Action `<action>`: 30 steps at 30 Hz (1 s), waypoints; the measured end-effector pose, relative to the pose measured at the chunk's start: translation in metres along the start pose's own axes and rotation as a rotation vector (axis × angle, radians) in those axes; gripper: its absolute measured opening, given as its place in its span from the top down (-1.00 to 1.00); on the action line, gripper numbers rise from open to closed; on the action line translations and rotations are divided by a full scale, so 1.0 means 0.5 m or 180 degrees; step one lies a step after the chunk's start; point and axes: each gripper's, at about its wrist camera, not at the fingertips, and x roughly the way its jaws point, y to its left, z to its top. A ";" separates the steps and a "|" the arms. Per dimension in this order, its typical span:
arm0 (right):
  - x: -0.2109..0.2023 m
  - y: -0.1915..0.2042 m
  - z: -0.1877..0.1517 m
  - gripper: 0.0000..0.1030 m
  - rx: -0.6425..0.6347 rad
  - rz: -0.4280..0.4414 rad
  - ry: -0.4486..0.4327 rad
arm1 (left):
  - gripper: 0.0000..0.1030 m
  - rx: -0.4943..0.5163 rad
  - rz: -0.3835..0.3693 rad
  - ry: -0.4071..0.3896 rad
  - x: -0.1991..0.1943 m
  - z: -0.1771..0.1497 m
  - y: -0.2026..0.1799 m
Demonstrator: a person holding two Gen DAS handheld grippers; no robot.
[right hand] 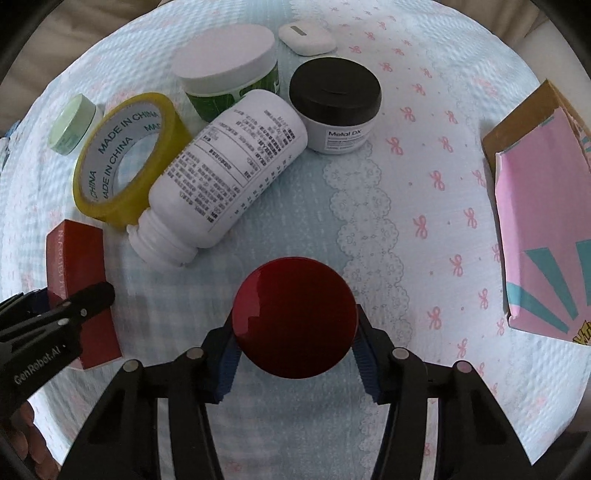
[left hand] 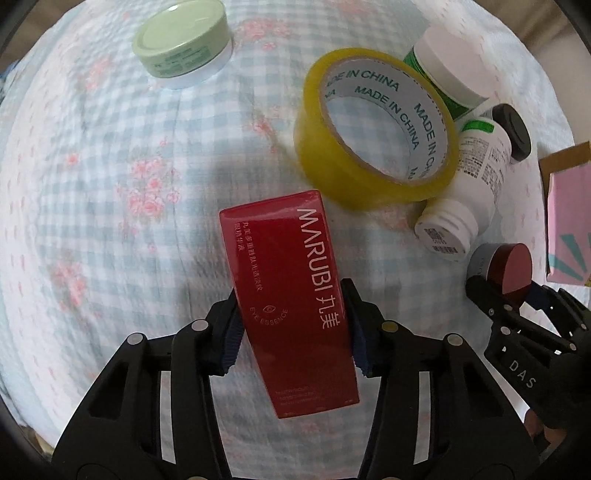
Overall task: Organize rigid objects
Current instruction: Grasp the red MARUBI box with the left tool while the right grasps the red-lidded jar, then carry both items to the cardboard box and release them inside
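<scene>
My left gripper (left hand: pixel 291 325) is shut on a red MARUBI box (left hand: pixel 291 288), held above the bed cloth; the box also shows in the right wrist view (right hand: pixel 79 291). My right gripper (right hand: pixel 295 343) is shut on a round dark-red jar (right hand: pixel 295 317), which also shows in the left wrist view (left hand: pixel 506 266). Ahead lie a yellow tape roll (left hand: pixel 373 129) (right hand: pixel 125 155), a white bottle on its side (right hand: pixel 225 173) (left hand: pixel 469 184), a green jar with white lid (right hand: pixel 229 77) (left hand: pixel 447 74), and a black-lidded jar (right hand: pixel 336 99).
A pale green-lidded jar (left hand: pixel 184 40) (right hand: pixel 72 123) stands far left. A small white case (right hand: pixel 306 35) lies at the back. A pink and brown paper bag (right hand: pixel 539 206) (left hand: pixel 569 218) lies at the right. Everything rests on a blue checked bedspread (left hand: pixel 110 184).
</scene>
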 end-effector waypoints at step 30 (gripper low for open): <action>-0.406 0.004 0.015 0.03 -0.0042 0.0197 -0.0703 | 0.22 -0.0187 -0.0278 -0.0913 -0.477 -0.034 0.015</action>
